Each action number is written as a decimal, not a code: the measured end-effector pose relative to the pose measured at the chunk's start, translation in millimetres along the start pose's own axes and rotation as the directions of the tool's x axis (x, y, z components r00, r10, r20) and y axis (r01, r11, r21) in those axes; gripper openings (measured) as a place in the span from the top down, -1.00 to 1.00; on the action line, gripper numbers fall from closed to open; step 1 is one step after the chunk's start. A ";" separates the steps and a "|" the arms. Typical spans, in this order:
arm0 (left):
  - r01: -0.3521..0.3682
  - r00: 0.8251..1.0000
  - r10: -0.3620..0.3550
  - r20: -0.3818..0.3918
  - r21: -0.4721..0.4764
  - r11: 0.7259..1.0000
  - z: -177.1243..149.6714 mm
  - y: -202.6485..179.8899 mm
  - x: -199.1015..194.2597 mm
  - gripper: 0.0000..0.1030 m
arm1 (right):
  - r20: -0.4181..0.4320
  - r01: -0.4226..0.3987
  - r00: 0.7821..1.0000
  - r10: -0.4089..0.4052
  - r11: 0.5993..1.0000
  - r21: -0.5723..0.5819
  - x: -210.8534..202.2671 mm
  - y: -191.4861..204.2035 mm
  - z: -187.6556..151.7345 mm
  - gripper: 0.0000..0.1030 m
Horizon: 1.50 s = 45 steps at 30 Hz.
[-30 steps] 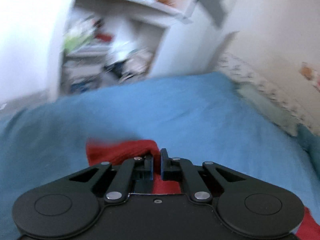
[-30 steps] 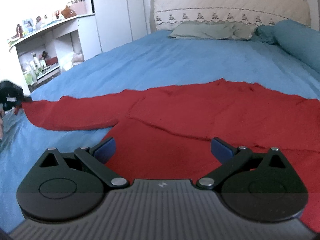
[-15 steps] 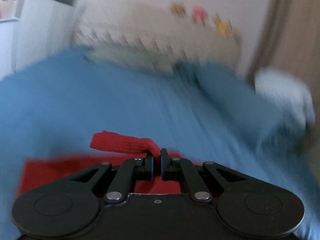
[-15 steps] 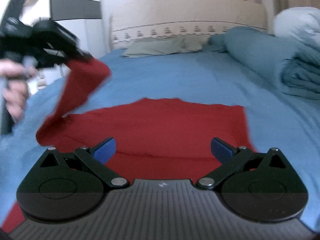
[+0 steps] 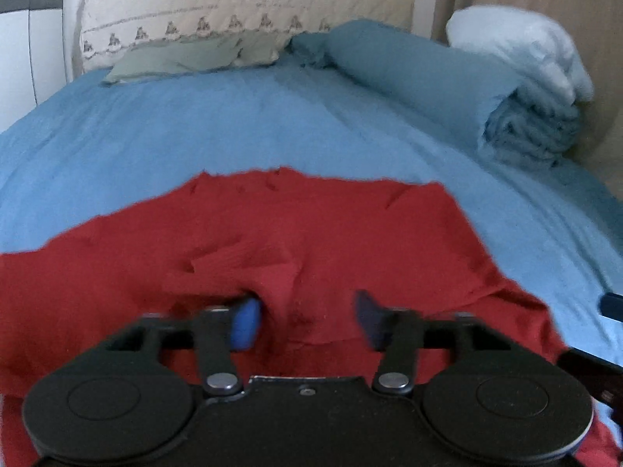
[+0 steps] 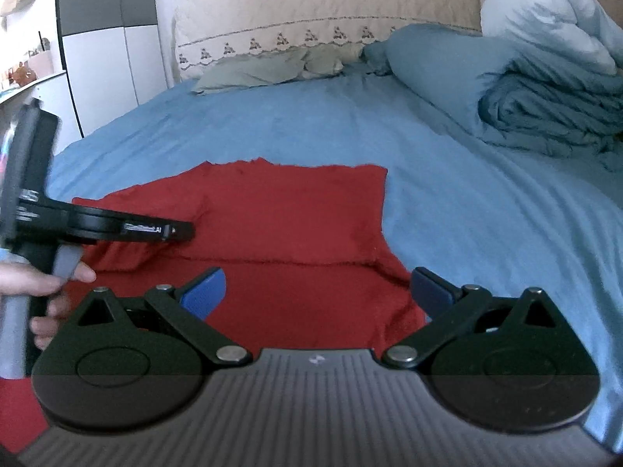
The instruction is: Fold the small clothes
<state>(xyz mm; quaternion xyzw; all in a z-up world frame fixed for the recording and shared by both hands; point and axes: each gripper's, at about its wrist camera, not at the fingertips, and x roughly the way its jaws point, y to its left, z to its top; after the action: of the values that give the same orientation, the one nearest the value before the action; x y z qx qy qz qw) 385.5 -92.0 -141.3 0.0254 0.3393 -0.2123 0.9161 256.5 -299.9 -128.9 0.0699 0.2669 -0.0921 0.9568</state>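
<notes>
A red knit garment [image 6: 296,218] lies flat on the blue bed. Its left sleeve [image 5: 268,268] is folded over onto the body and lies loose between my left fingers. My left gripper [image 5: 307,319] is open just above the garment; it also shows in the right wrist view [image 6: 117,229] at the left, held by a hand. My right gripper [image 6: 315,292] is open and empty, hovering over the garment's near edge.
The blue bed sheet [image 6: 486,210] spreads all round. A rolled blue duvet [image 6: 545,101] and a white one [image 5: 521,50] lie at the right. Pillows [image 6: 268,70] and a headboard stand at the back. A white wardrobe [image 6: 105,50] stands at the left.
My left gripper carried the sleeve from the far left over the garment's body and opened, letting it go. The right gripper stayed open.
</notes>
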 end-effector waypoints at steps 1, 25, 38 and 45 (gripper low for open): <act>0.002 1.000 -0.002 0.007 -0.003 1.000 2.7 1.0 -7.1 -0.58 | 0.007 0.000 1.000 0.000 1.000 -0.007 -0.8 4.7 2.9 -1.00; -0.152 0.983 0.162 0.088 -0.114 0.982 -45.7 98.5 -80.2 -1.00 | -0.084 -0.106 0.994 0.068 0.748 -0.655 111.5 199.0 27.7 -0.62; -0.120 0.992 0.123 0.000 -0.221 0.968 -63.5 128.9 -57.0 -1.00 | -0.088 -0.120 0.993 0.083 0.757 -0.643 151.8 207.6 73.2 0.58; -0.137 0.990 0.138 -0.012 -0.250 0.959 -65.1 138.8 -49.1 -1.00 | 0.087 -0.003 0.996 0.026 0.967 -0.256 138.2 107.4 137.0 0.58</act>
<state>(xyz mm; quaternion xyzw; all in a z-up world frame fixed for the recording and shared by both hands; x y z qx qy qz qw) 368.8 64.8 -173.9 -0.0672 0.3582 -0.1039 0.9254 463.8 -239.6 -76.0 -0.0560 0.2326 -0.0529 0.9695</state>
